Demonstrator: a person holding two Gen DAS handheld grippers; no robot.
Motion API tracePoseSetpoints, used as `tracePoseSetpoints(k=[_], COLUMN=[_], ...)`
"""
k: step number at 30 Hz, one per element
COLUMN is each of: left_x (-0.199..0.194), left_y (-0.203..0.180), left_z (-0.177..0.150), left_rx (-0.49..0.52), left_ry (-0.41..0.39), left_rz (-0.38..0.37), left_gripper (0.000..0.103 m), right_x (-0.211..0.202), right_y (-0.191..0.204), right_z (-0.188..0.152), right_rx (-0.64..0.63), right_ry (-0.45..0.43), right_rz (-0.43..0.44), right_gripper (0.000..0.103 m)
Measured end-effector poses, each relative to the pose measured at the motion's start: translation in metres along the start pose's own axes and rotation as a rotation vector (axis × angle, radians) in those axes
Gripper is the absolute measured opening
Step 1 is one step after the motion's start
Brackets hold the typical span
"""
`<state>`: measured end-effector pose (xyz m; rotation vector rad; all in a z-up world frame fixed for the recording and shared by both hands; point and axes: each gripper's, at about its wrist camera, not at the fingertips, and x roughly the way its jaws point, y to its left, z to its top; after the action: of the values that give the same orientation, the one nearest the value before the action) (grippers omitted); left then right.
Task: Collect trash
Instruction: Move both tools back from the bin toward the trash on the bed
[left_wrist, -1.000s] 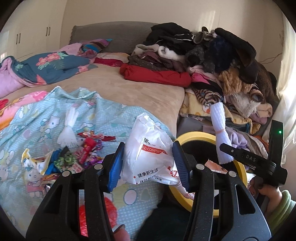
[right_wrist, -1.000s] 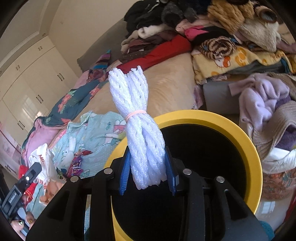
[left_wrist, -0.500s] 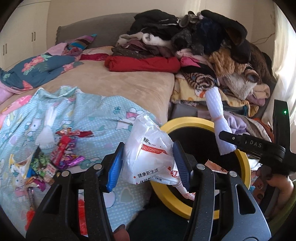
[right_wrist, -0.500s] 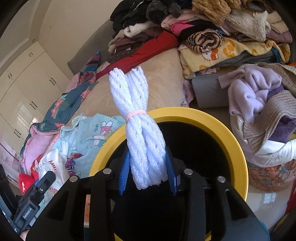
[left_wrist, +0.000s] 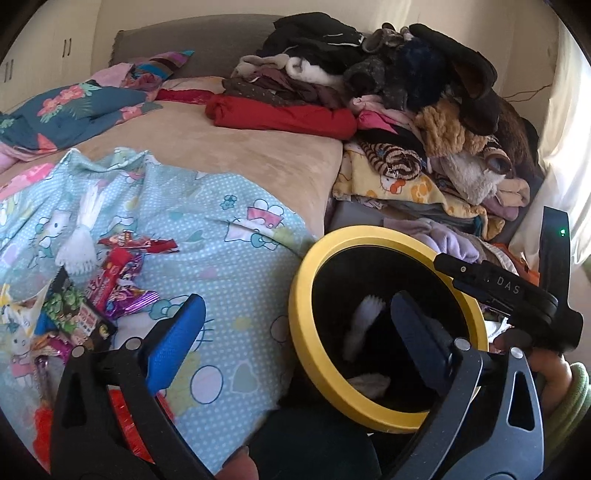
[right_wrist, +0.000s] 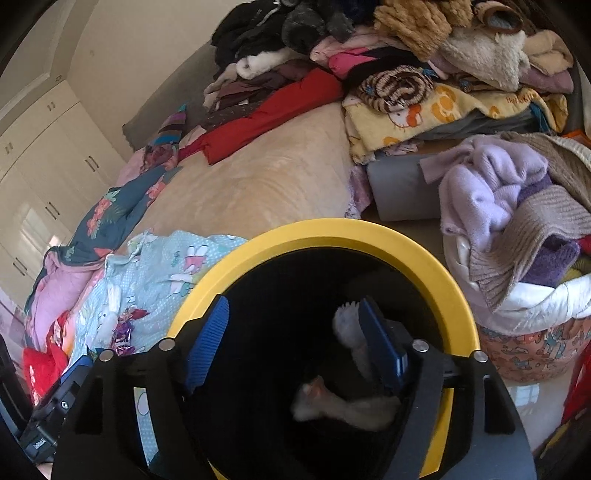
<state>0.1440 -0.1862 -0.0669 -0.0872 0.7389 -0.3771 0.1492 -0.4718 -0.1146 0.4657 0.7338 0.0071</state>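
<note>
Showing the drop-off step of trash collection, both views look across a bed (left_wrist: 229, 147) heaped with clothes (left_wrist: 388, 92) on its far side, with a blue cartoon-print sheet (left_wrist: 221, 236) spread over the near end. Beside the bed stands a black bin with a yellow rim (left_wrist: 306, 280); a basket of knitwear (right_wrist: 517, 229) sits just past it. Left gripper (left_wrist: 291, 325): fingers spread wide and empty, one blue pad (left_wrist: 173, 339) over the sheet, the other over the bin mouth. Right gripper (right_wrist: 295, 339): fingers likewise apart and empty, held directly above the bin opening. Pale white bundles (right_wrist: 347, 406) lie inside the dark bin; what exactly they are is hard to tell. Remaining trash, a cluster of bright snack wrappers (left_wrist: 110, 280) and a white mesh bundle (left_wrist: 81, 236), lies on the sheet to the left, well apart from the bin. Judged next move: swing a gripper back over the sheet, close on a wrapper without pinching the fabric, and carry it to the bin.
</note>
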Motion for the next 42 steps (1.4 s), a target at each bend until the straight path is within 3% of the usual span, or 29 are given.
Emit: tracePoseSetpoints(k=[23, 42], left_x=[-0.057, -0.083], left_y=[0.049, 0.096], left_z=[0.014, 0.015], left_rx=[-0.070, -0.155], left_ry=[-0.155, -0.201], left_rz=[0.141, 0.229], left_gripper=[0.092, 0.092], right_x=[-0.027, -0.039], right_y=[0.086, 0.158], right_z=[-0.007, -0.035], right_rx=[-0.236, -0.414], right_ry=[-0.126, -0.122], right_rz=[0.076, 0.195], right_gripper=[0.087, 0.091])
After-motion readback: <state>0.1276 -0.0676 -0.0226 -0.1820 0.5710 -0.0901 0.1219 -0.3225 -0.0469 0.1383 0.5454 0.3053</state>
